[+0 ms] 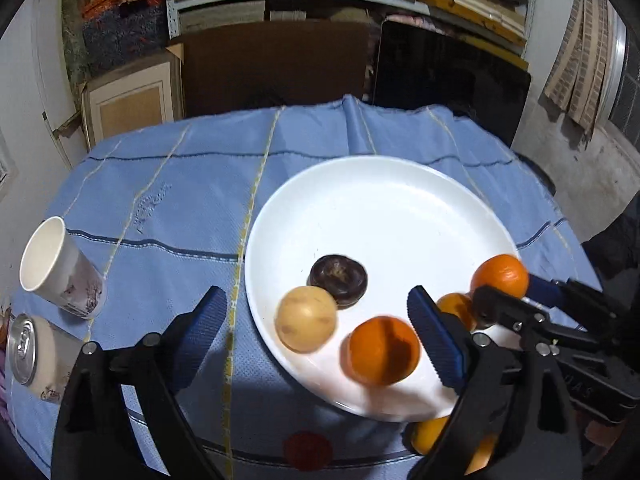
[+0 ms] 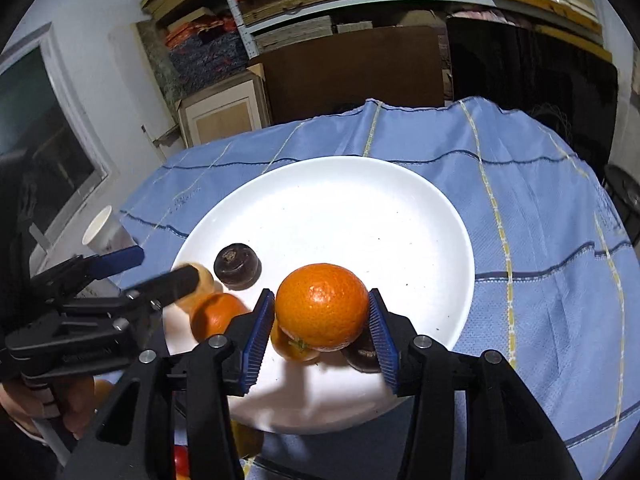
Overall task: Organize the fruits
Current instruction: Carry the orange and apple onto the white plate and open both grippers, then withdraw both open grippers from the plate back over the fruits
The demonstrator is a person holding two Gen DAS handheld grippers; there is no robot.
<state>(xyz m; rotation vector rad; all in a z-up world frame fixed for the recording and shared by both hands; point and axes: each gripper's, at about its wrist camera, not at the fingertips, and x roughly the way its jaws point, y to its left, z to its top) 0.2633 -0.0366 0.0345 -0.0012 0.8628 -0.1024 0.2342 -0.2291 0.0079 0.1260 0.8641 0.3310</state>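
- The right gripper (image 2: 322, 320) angles down over the near side of the white plate (image 2: 400, 208), and its blue pads clasp an orange (image 2: 322, 306) from both sides, lifted above the plate's surface.
- Under that orange sit a smaller orange (image 2: 294, 344) and a dark fruit (image 2: 362, 354), partly hidden by the right pad.
- The left gripper (image 1: 320, 332) tilts down too, with its jaws spread wide and nothing gripped. Between the fingers, on the plate, lie a tan round fruit (image 1: 306, 319) and a blurred orange (image 1: 384, 350); neither pad touches them.
- A dark brown fruit (image 1: 338, 280) rests just behind the tan one.
- A person's hand (image 2: 68, 404) grips the left tool's handle at the lower left.
- A paper cup (image 1: 60, 268) and a can (image 1: 32, 354) stand on the blue cloth (image 1: 180, 200), well left of the plate.
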